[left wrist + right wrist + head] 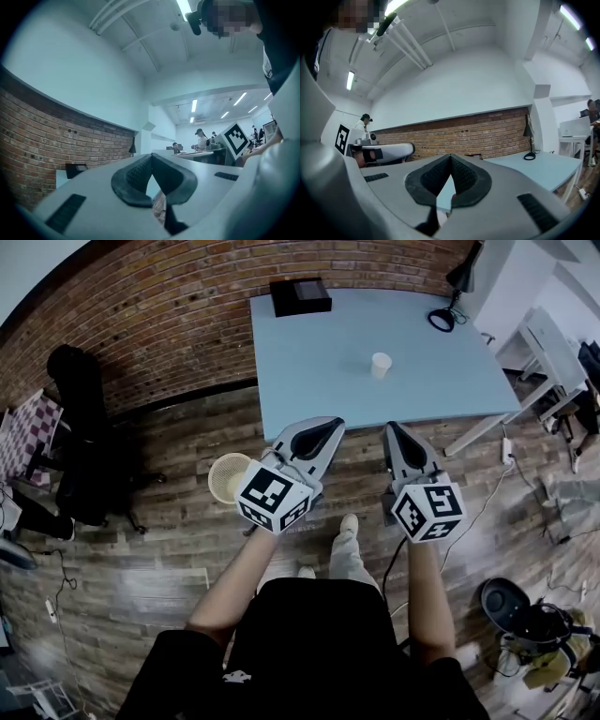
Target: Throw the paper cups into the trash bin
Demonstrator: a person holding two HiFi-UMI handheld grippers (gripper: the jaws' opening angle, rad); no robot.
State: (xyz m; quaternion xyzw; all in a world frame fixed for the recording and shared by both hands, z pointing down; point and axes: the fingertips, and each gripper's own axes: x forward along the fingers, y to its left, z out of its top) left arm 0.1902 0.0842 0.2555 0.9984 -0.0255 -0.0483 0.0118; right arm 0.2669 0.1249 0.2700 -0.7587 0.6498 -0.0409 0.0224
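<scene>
One white paper cup (pixel 380 365) stands upright on the light blue table (pixel 309 362), right of its middle. A cream mesh trash bin (pixel 228 477) sits on the wooden floor in front of the table's left corner. My left gripper (pixel 323 430) is held just off the table's near edge, beside and above the bin, with its jaws shut and nothing between them. My right gripper (pixel 392 430) hovers near the same edge, well short of the cup, shut and empty too. Both gripper views show tips touching, left gripper (pixel 151 156) and right gripper (pixel 450 157).
A black box (pixel 300 296) lies at the table's far left edge and a black desk lamp (pixel 448 307) at its far right. A black office chair (pixel 80 442) stands left by the brick wall. Cables and more desks are on the right. My own legs (pixel 342 554) are below.
</scene>
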